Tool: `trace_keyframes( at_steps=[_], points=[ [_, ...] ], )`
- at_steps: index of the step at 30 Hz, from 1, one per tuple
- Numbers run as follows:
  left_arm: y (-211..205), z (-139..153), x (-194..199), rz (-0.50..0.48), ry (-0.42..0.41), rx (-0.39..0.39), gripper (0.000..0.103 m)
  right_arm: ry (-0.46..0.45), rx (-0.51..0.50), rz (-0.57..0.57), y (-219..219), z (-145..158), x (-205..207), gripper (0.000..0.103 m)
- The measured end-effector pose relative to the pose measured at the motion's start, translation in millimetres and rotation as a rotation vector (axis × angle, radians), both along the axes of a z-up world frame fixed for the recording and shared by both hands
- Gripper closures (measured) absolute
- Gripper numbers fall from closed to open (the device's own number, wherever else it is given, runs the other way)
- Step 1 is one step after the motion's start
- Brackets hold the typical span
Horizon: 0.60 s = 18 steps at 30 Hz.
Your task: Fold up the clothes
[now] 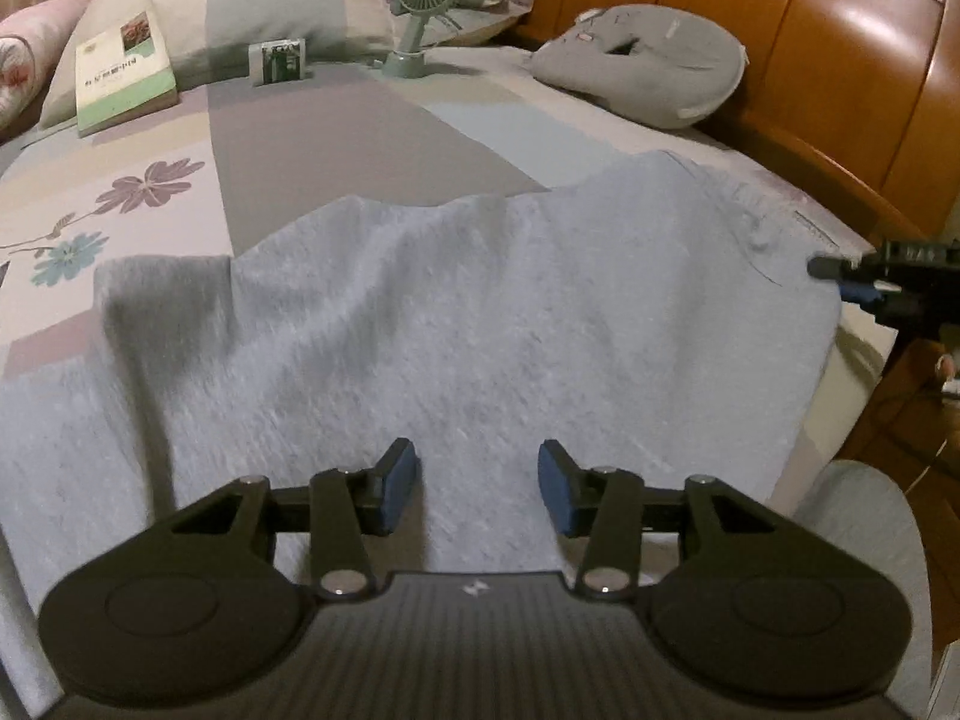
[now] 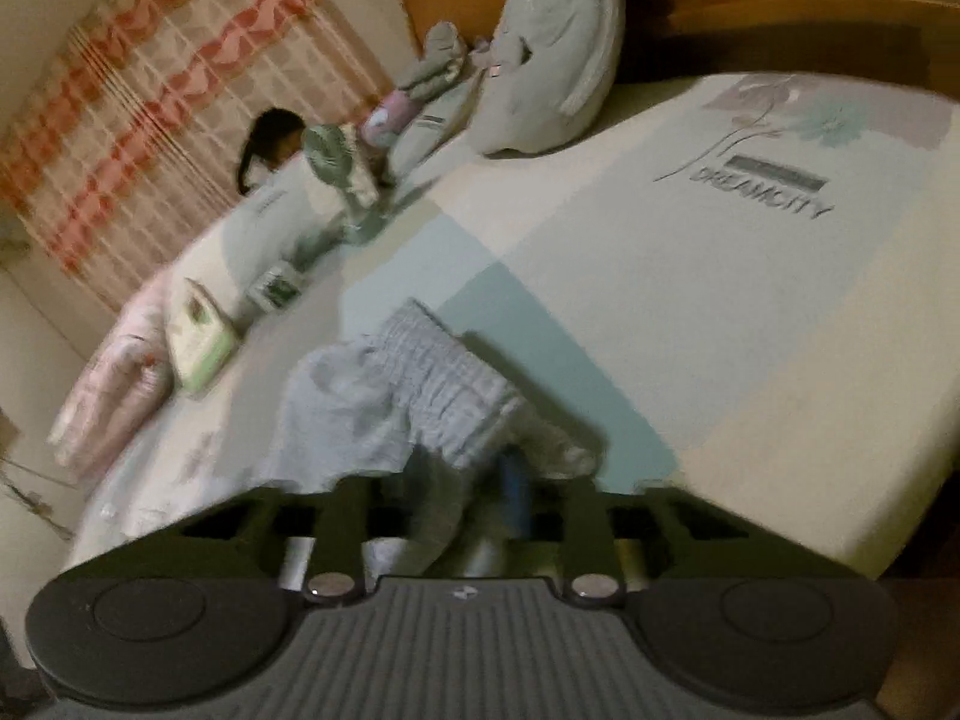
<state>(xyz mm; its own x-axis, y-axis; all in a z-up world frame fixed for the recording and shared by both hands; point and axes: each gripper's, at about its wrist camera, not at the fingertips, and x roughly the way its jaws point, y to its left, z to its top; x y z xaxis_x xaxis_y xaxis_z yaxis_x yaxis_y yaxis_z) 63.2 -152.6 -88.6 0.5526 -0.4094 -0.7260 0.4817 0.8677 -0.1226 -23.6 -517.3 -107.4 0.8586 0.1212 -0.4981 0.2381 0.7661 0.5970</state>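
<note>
A light grey-blue garment (image 1: 480,312) lies spread over the patterned bed sheet (image 1: 336,120). My left gripper (image 1: 480,492) hovers over its near part, blue pads apart, with nothing between them. At the garment's right edge, my right gripper (image 1: 840,276) reaches in from the side. In the right wrist view the garment's gathered elastic waistband (image 2: 444,378) is bunched up and lifted between the fingers of my right gripper (image 2: 468,498). The cloth hides most of the fingers; one blue pad (image 2: 516,492) shows against it.
At the head of the bed stand a green book (image 1: 120,78), a small box (image 1: 279,60), a desk fan (image 1: 420,6) and a grey cushion (image 1: 648,60). The wooden headboard (image 1: 810,60) runs along the right. The bed's edge drops off at the right (image 1: 864,360).
</note>
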Motion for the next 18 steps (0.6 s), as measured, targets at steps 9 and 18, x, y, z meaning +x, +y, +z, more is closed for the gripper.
trace_keyframes(
  at_steps=[9,18],
  points=[
    [-5,1,1,0.016,-0.003,0.028,0.051,-0.001,0.147,-0.036,-13,-13,-36,0.048],
    [-9,1,1,0.033,-0.003,0.033,0.049,-0.018,0.348,-0.06,-32,-31,-8,0.034]
  ],
)
